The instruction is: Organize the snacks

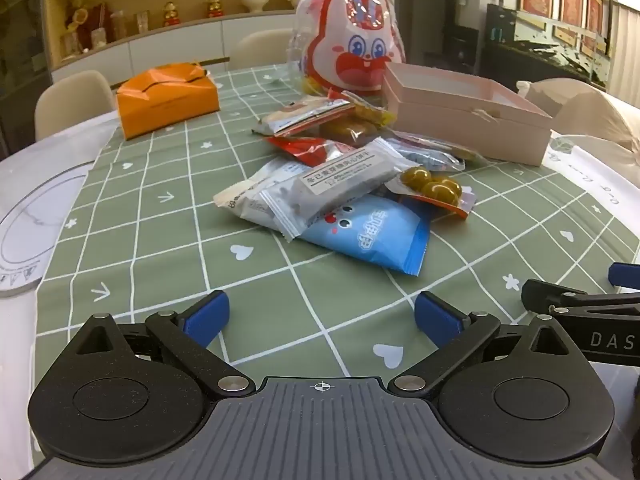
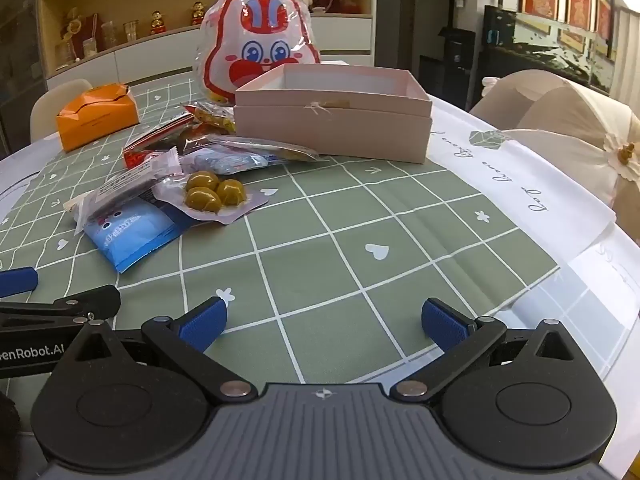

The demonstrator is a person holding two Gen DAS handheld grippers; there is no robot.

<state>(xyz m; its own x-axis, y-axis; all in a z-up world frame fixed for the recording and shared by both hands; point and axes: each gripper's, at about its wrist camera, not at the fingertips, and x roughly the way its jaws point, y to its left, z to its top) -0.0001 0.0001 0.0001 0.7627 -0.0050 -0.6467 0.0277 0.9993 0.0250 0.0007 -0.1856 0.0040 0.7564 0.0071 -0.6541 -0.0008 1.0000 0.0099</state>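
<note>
Both the left gripper point(image 1: 322, 316) and right gripper point(image 2: 324, 318) gape wide, empty, above the green checked cloth counter point(image 2: 340, 264); crinkly foil snack packets point(image 1: 340, 196) lie heaped beside a rectangular pink cardboard box point(image 2: 332, 128).

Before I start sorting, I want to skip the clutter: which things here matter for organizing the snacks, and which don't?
For the job: blue packet, grey packet, olive pack, red packet, pink box.
Just lying about: orange box, rabbit bag, shelf ornaments.

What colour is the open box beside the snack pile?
Pale pink, with a white inside. The box shows best in the right wrist view.
</note>
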